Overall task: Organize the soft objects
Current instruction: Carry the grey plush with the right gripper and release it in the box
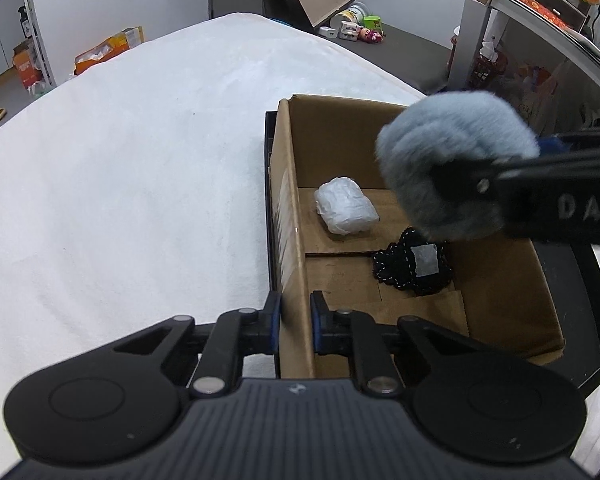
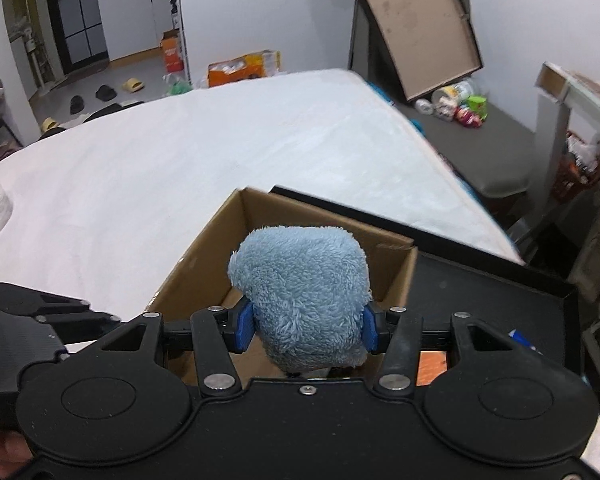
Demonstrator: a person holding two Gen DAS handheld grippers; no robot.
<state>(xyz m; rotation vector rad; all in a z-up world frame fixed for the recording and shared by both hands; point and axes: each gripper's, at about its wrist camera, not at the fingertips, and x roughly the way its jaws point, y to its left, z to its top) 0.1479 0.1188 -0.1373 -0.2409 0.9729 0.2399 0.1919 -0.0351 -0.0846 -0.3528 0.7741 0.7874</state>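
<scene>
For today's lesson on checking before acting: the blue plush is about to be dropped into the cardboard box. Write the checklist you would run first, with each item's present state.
1. Right gripper shut on the plush: ok, both pads press its sides.
2. Plush over the box opening: ok, it hangs above the inside.
3. Left gripper steadying the box: ok, shut on the near wall.
4. Free floor for landing: ok, bare cardboard shows beside the white bundle and black pouch.
5. Box sitting flat on the tray: cannot tell, its base is hidden.
</scene>
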